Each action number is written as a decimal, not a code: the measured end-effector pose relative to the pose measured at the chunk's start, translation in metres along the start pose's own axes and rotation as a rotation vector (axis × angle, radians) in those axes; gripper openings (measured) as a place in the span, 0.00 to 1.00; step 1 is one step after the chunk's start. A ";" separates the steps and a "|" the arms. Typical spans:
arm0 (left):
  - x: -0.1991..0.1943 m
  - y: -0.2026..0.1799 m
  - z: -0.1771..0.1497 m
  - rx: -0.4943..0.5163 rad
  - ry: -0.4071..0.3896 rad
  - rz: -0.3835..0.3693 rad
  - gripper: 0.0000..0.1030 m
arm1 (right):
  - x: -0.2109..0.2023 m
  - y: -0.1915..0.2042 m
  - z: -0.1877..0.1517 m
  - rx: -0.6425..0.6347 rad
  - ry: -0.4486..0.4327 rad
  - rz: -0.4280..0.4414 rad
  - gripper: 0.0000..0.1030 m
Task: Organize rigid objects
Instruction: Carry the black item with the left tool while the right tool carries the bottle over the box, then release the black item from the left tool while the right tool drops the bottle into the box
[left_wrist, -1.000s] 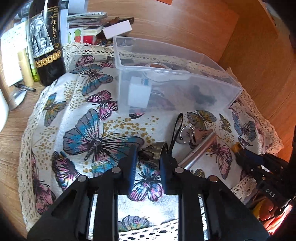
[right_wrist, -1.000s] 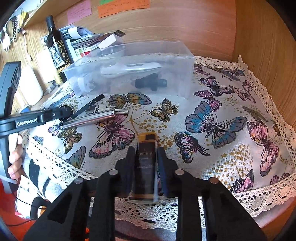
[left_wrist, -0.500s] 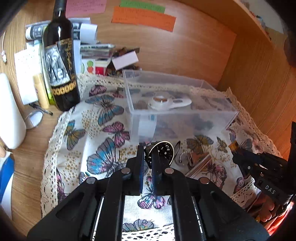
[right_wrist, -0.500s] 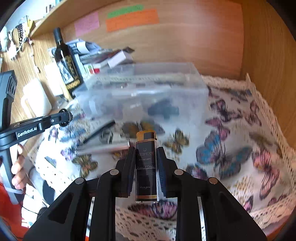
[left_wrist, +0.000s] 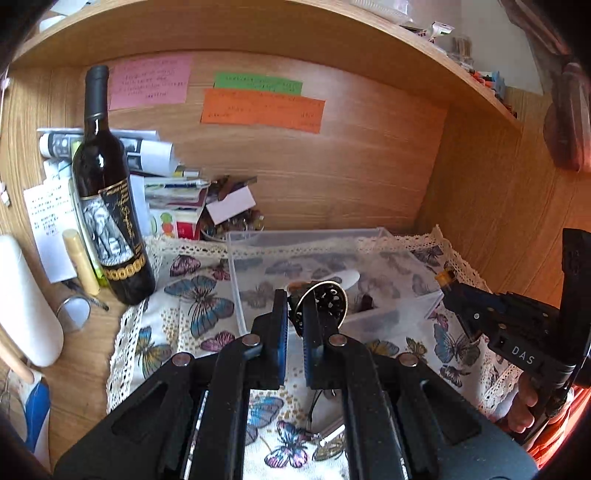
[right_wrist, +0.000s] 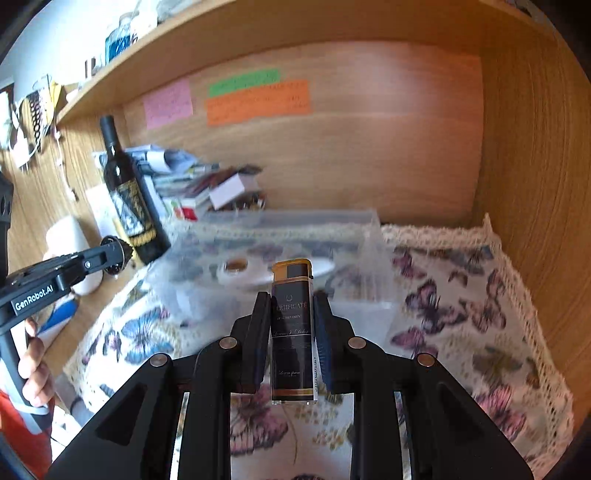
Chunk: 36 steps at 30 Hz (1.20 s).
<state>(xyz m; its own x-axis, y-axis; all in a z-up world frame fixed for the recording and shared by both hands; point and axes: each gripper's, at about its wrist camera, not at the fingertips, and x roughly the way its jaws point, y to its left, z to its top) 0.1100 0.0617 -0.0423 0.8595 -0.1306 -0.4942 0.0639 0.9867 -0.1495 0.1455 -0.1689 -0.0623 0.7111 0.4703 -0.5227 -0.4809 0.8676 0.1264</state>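
My left gripper (left_wrist: 294, 314) is shut on a round perforated metal disc (left_wrist: 327, 301) and holds it in the air in front of the clear plastic box (left_wrist: 332, 266). My right gripper (right_wrist: 291, 317) is shut on a black bottle with a gold cap (right_wrist: 293, 332), upright, raised in front of the same box (right_wrist: 280, 236). The right gripper also shows in the left wrist view (left_wrist: 448, 286) at the box's right side. A white flat object (right_wrist: 291, 273) and a small dark object (left_wrist: 365, 301) lie inside the box. A silver tube (left_wrist: 330, 434) lies on the cloth below my left gripper.
A butterfly-print cloth (right_wrist: 461, 295) covers the wooden desk. A dark wine bottle (left_wrist: 109, 206) stands at the left, with a yellow tube (left_wrist: 79, 258), a white bottle (left_wrist: 26, 306) and stacked papers (left_wrist: 166, 199) near it. Wooden walls close the back and right; a shelf hangs overhead.
Both grippers have lifted their objects off the cloth and moved up towards the clear box. The left took hold of the metal disc; the right kept the black bottle.
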 end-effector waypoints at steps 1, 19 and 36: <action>0.003 0.000 0.004 0.003 -0.004 0.002 0.06 | 0.001 -0.001 0.003 -0.002 -0.004 -0.002 0.20; 0.088 -0.016 0.021 0.021 0.152 -0.044 0.06 | 0.072 -0.030 0.032 0.000 0.071 -0.040 0.20; 0.121 -0.035 0.012 0.082 0.240 0.003 0.17 | 0.100 -0.037 0.023 0.013 0.152 -0.025 0.31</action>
<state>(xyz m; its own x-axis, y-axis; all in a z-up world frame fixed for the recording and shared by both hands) 0.2174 0.0122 -0.0864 0.7153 -0.1375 -0.6851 0.1108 0.9904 -0.0830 0.2461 -0.1504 -0.0993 0.6367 0.4194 -0.6471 -0.4563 0.8814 0.1222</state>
